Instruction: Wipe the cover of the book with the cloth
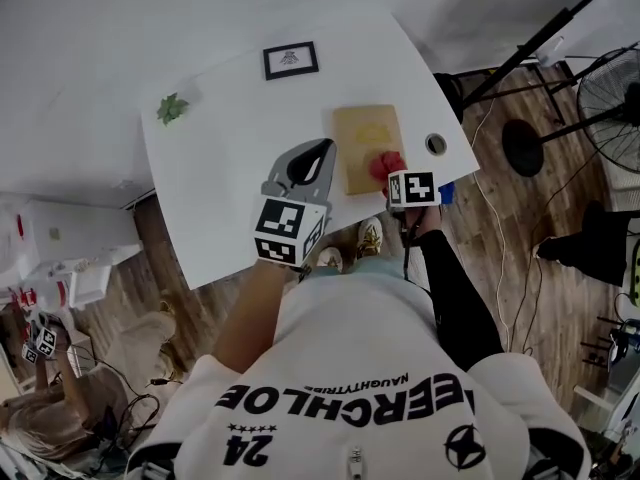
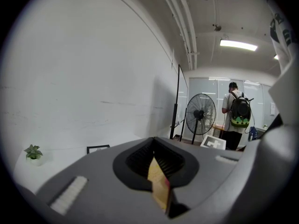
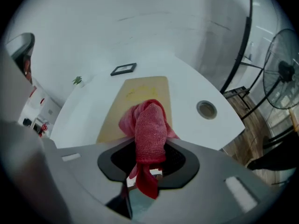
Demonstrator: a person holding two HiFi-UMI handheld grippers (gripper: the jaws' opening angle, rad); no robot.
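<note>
right gripper [image 3: 150, 147]: fingers clamped on the red cloth [image 1: 387, 164], which bunches over the lower right end of the tan book [image 1: 364, 128]. the book lies flat, right of centre on the white table [image 1: 230, 118]. left gripper [image 2: 153, 146]: fingers drawn together on nothing, just left of the book. assessment: cloth in hand and at the cover; strokes across the upper part appear outstanding.
</note>
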